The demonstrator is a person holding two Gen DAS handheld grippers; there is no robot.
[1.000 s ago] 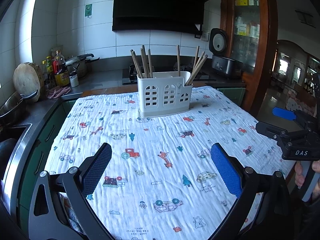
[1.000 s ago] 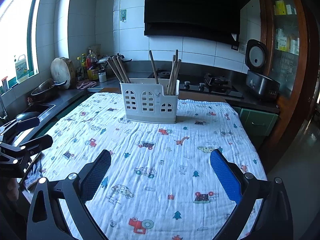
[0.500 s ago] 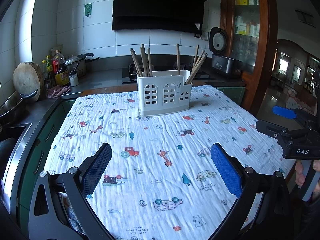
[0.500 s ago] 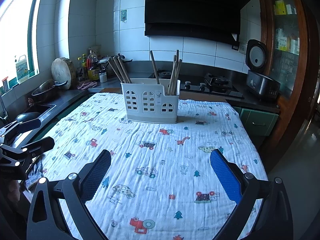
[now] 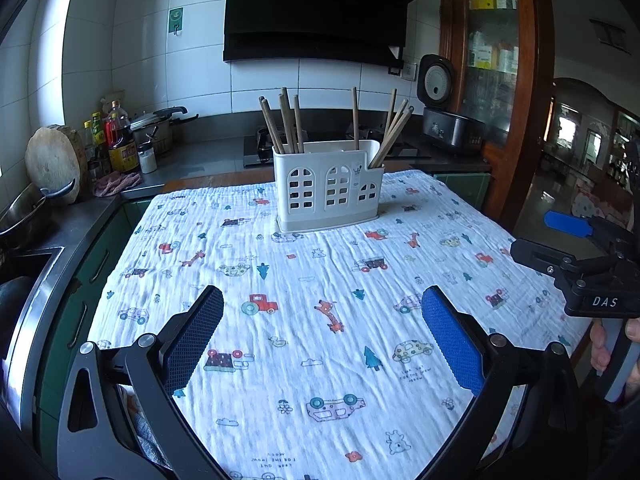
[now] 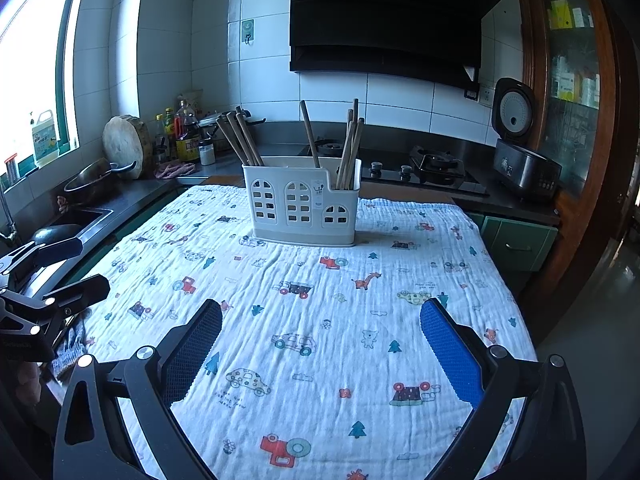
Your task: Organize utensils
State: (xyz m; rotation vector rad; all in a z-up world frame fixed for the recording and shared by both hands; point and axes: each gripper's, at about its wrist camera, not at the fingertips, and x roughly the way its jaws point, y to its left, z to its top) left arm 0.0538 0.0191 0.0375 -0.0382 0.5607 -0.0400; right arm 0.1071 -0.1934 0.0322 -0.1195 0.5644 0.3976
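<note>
A white plastic utensil holder (image 5: 328,188) (image 6: 302,204) with arched cut-outs stands upright at the far side of the table. Several wooden chopsticks (image 5: 286,120) (image 6: 240,140) stick up from its left, middle and right compartments. My left gripper (image 5: 322,334) is open over the near part of the cloth, well short of the holder, with nothing between its blue pads. My right gripper (image 6: 320,344) is open too, and also holds nothing. In the left wrist view the right gripper (image 5: 560,244) shows at the right edge; in the right wrist view the left gripper (image 6: 60,268) shows at the left edge.
A white cloth (image 5: 304,320) (image 6: 320,300) printed with cars and animals covers the table. Behind it runs a dark counter with a gas hob (image 6: 424,168), a rice cooker (image 6: 520,160), bottles (image 5: 118,140), a round chopping block (image 5: 54,160) and a sink (image 6: 76,220) at the left.
Both grippers have drawn back slightly from the holder, which looks a little smaller in both views. Both stay open and nothing on the table has moved.
</note>
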